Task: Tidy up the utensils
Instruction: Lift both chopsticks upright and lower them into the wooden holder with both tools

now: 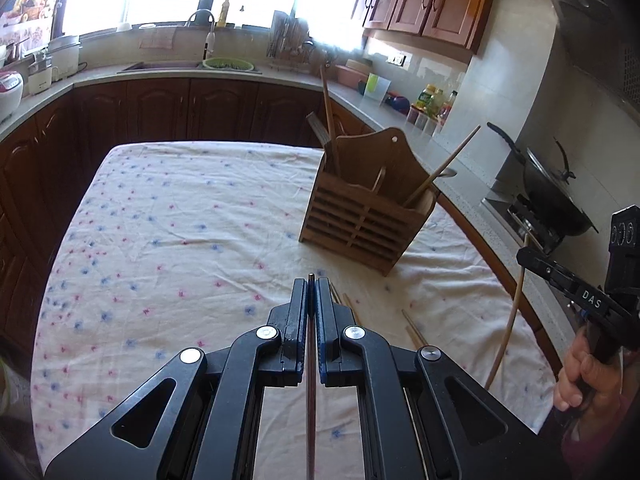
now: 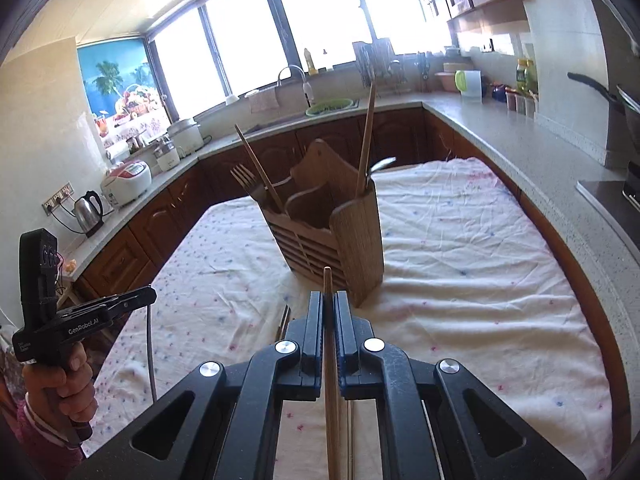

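A: Wooden utensil holder (image 1: pixel 360 216) stands upright on the floral tablecloth (image 1: pixel 180 220), toward the far right part of the table. Slatted front, tall back panel with a hole.

B: What's in it?

A: Left compartment has a wooden fork (image 2: pixel 246 180) and a chopstick (image 2: pixel 260 170). Right compartment has another long chopstick (image 2: pixel 366 148) and a metal spoon (image 2: pixel 382 164), all leaning.

B: Left gripper (image 1: pixel 312 284)?

A: Jaws pinched tight on a dark thin chopstick (image 1: pixel 311 380). It runs back along the fingers; tip pokes just past the fingertips. Held above the cloth.

B: Right gripper (image 2: pixel 329 298)?

A: Same deal, clamped on a pale wooden chopstick (image 2: pixel 331 380), tip sticking out ahead of the pads, pointing toward the holder. From the left camera that stick hangs down from the jaws, off the table's right edge.

B: Anything left on the table?

A: Several loose chopsticks (image 1: pixel 416 332) lying on the cloth near the front, just past the left gripper, partly hidden by it. Count unclear.

B: Hands?

A: One hand (image 2: pixel 64 380) wrapped round each gripper handle, pink sleeve at the wrist.
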